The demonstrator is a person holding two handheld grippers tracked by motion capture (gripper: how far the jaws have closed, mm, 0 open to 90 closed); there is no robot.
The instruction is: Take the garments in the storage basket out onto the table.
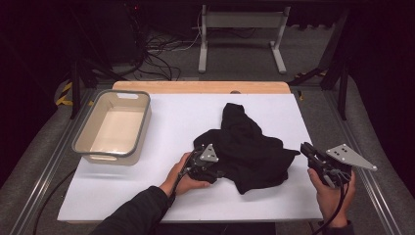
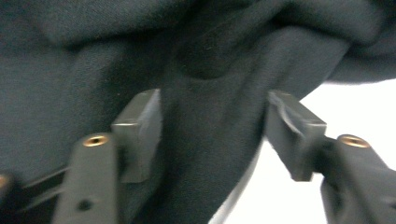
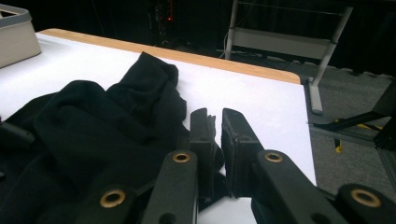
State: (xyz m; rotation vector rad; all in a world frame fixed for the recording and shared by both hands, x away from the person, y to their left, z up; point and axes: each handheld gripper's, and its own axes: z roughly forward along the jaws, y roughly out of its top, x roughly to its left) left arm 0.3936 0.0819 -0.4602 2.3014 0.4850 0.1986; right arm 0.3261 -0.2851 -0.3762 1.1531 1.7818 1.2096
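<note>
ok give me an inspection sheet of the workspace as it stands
surface: white table top with a wooden strip along the far edge.
job's things: crumpled black garment, middle-right of the top.
clutter: empty beige tub at far left.
grippers: left gripper at the garment's near-left edge, jaws apart with a fold of cloth between them; right gripper off the garment's right edge, jaws nearly together, nothing between them.
cables: one trails from each gripper; loose cables on the floor beyond.
surroundings: dark room, grey table frame behind.
</note>
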